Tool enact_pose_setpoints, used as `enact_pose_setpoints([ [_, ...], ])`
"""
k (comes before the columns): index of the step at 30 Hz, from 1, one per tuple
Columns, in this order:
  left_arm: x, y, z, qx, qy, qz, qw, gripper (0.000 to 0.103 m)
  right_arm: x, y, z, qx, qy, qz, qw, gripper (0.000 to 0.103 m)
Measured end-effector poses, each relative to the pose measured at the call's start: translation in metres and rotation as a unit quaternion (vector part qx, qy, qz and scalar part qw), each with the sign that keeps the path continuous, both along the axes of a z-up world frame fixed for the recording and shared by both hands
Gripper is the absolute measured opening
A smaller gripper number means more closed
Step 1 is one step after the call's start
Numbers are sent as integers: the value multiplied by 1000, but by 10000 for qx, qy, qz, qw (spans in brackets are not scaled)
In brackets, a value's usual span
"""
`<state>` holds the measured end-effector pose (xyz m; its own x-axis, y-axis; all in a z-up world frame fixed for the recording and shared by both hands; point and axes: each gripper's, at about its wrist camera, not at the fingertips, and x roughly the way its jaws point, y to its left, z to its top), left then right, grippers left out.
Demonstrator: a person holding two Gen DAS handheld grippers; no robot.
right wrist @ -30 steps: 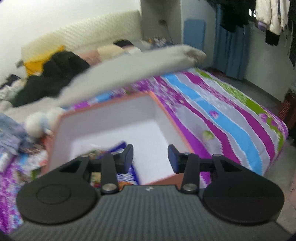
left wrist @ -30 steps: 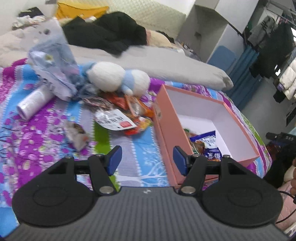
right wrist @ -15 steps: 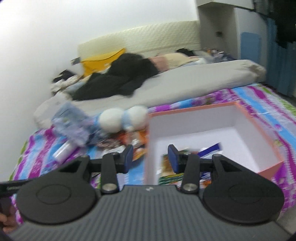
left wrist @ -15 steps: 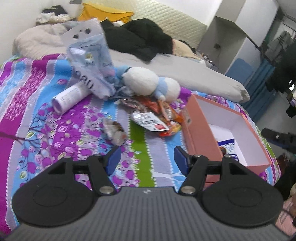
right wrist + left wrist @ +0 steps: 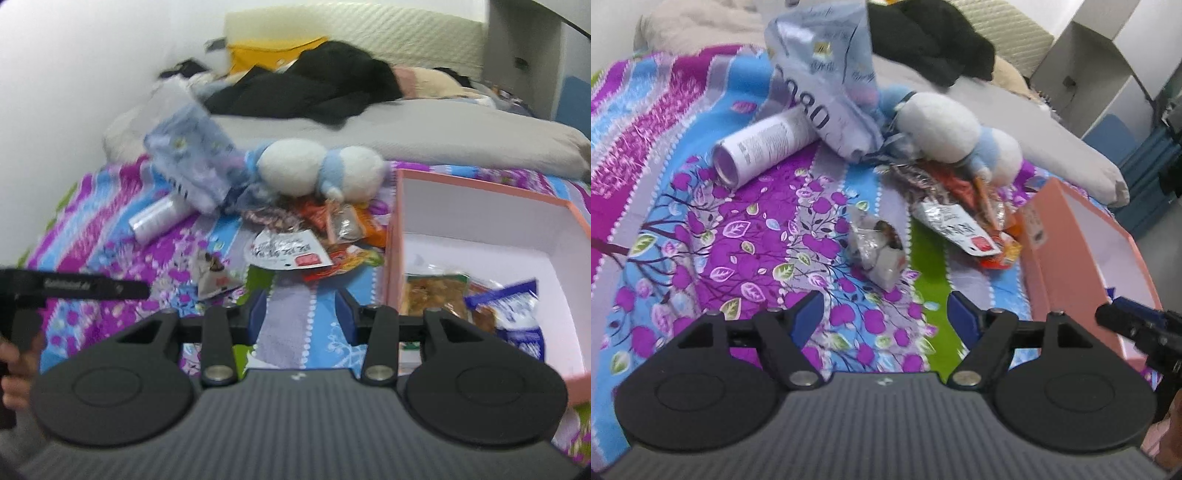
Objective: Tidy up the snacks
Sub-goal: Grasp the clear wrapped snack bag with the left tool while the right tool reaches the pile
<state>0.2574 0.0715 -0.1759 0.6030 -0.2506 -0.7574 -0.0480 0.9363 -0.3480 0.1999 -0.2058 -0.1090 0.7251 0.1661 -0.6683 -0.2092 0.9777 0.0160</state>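
A pile of snack packets (image 5: 964,221) lies on the striped bedspread beside a pink box (image 5: 1067,236). A lone grey crumpled packet (image 5: 877,249) lies just ahead of my open, empty left gripper (image 5: 884,317). In the right wrist view the pile (image 5: 295,251) and the grey packet (image 5: 214,277) lie ahead and left of my open, empty right gripper (image 5: 300,314). The pink box (image 5: 402,199) at right holds a brown packet (image 5: 436,291) and a blue packet (image 5: 517,314).
A white tube (image 5: 764,144), a pale blue printed bag (image 5: 823,85) and a white-and-blue plush toy (image 5: 960,129) lie behind the snacks. Dark clothes (image 5: 314,92) and a grey pillow (image 5: 406,136) are further back. The left gripper's handle (image 5: 74,288) shows at the right view's left edge.
Both grippers have swung left, away from the box and toward the loose snacks. The left gripper has come closer to the grey packet. Both stayed open.
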Motion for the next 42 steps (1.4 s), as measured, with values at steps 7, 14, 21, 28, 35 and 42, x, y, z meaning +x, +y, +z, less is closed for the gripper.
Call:
enact_pose_setpoints([
  [7, 56, 6, -40, -172, 254, -69, 9995, 84, 45, 33, -38, -513, 205, 512, 9972, 44],
  [14, 95, 1, -71, -183, 370, -345, 9986, 84, 87, 61, -77, -1062, 264, 943, 9895, 43],
  [21, 115, -6, -85, -34, 244, -584, 9980, 82, 113, 80, -105, -1583, 92, 1233, 9796, 42],
  [28, 119, -4, -86, -165, 231, -532, 9982, 60, 123, 100, -114, -1945, -76, 1556, 9684, 12],
  [35, 97, 3, -74, -144, 245, -469, 9985, 58, 103, 106, -98, -1950, -119, 1642, 9669, 3],
  [42, 45, 16, -54, -122, 316, -226, 9992, 58, 50, 104, -75, -1906, -96, 1683, 9671, 3],
])
